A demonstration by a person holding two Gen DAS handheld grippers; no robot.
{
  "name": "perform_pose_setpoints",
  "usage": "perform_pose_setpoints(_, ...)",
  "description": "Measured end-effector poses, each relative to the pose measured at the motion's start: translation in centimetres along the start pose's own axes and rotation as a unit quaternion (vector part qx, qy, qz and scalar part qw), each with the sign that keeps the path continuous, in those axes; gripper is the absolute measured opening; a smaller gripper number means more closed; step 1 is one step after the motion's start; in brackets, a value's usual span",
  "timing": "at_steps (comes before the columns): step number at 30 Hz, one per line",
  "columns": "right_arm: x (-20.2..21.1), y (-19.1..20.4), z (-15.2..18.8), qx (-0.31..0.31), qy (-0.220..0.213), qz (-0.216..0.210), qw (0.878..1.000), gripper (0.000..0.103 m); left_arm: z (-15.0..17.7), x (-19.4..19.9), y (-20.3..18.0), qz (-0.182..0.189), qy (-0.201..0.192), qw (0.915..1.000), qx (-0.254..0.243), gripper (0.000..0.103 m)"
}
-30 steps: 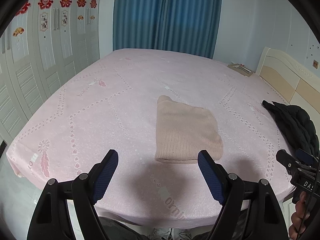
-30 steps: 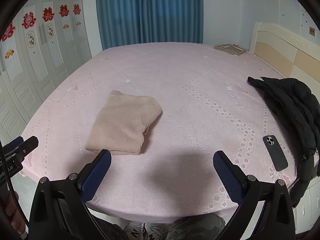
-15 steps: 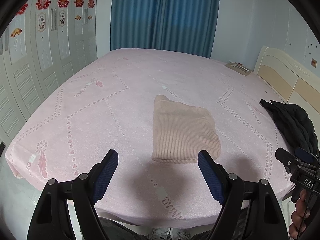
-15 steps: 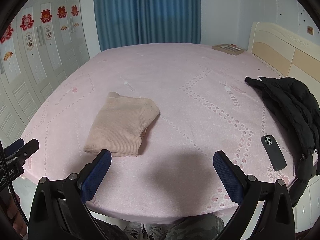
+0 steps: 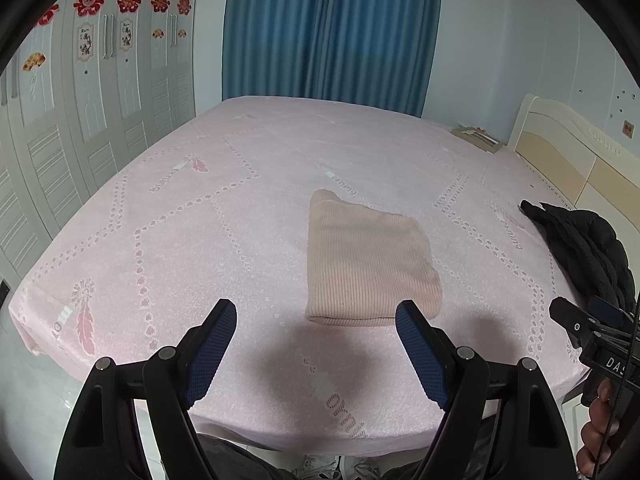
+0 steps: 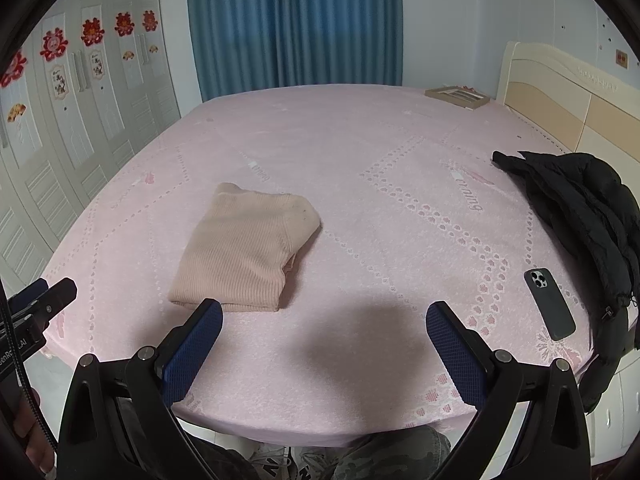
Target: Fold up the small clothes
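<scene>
A beige ribbed knit garment [image 5: 366, 264] lies folded into a compact rectangle on the pink bed [image 5: 200, 240]; it also shows in the right wrist view [image 6: 246, 248]. My left gripper [image 5: 316, 320] is open and empty, held above the bed's near edge, just in front of the garment. My right gripper [image 6: 324, 320] is open and empty, to the right of the garment's near edge. Neither touches the cloth.
A black puffer jacket [image 6: 580, 216] lies at the bed's right side with a dark phone [image 6: 550, 304] beside it. A flat box [image 6: 458, 96] sits at the far right corner by the headboard [image 6: 568, 92]. White wardrobes [image 5: 80, 120] stand left; blue curtains [image 5: 328, 28] behind.
Both grippers have drawn back and risen slightly from the bed, so the folded garment looks a little farther away. The garment itself has not moved.
</scene>
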State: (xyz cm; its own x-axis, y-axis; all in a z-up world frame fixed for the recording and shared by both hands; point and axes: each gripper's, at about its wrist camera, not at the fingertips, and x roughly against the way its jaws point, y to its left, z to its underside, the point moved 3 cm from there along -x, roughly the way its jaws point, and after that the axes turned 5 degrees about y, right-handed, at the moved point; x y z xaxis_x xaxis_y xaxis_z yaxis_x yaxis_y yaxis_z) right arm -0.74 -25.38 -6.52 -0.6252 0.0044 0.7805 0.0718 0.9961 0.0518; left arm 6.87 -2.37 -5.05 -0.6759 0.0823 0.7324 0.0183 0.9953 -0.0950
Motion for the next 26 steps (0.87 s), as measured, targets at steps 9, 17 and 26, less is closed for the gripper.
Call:
perform_pose_setpoints(9,-0.02,0.09,-0.13,-0.001,-0.001,-0.001,1.000,0.100,-0.24,0.00,-0.04,0.003,-0.003,1.0000,0.002,0.081)
perform_pose_setpoints(17,0.32,0.26,-0.32,0.002,-0.007,0.002,1.000,0.100,-0.26,-0.13,-0.01,0.004,-0.003,1.0000,0.002,0.081)
perform_pose_setpoints(26,0.17,0.29,-0.58,0.004,-0.008,0.003,1.000,0.100,-0.78,-0.14,-0.08,0.004,-0.006,1.0000,0.003,0.081)
